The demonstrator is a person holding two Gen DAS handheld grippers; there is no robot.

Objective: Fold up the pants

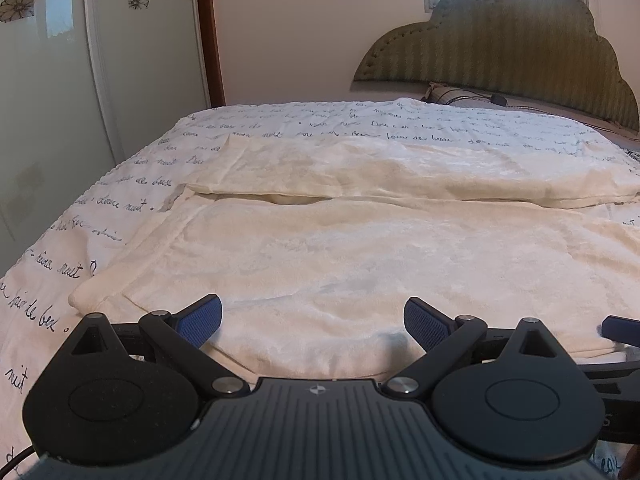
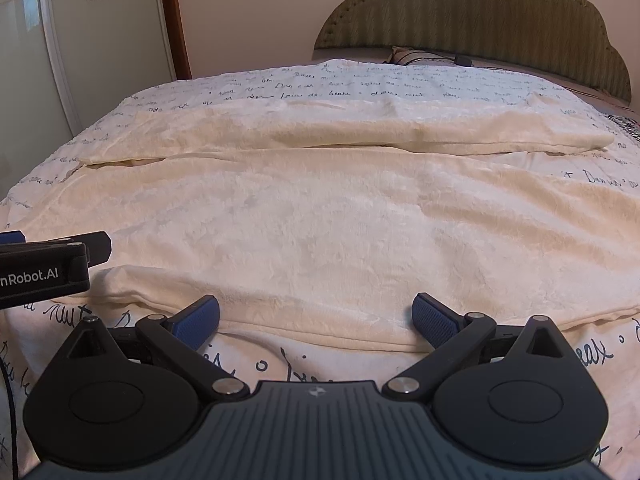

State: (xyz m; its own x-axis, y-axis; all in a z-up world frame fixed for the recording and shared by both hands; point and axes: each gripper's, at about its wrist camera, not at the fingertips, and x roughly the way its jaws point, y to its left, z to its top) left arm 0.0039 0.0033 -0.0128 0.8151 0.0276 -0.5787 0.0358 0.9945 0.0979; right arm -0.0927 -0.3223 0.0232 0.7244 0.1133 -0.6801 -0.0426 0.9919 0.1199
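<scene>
Cream fleece pants lie spread flat across the bed, both legs side by side running left to right; they also show in the right wrist view. My left gripper is open and empty, low over the near edge of the pants by the waistband end. My right gripper is open and empty, just at the near edge of the near leg. The left gripper's body shows in the right wrist view at the left edge. The right gripper's fingertip shows at the right edge of the left wrist view.
The bed has a white cover with dark handwriting print. A green padded headboard stands at the far end with a pillow and cable. A wardrobe with flower decals stands to the left of the bed.
</scene>
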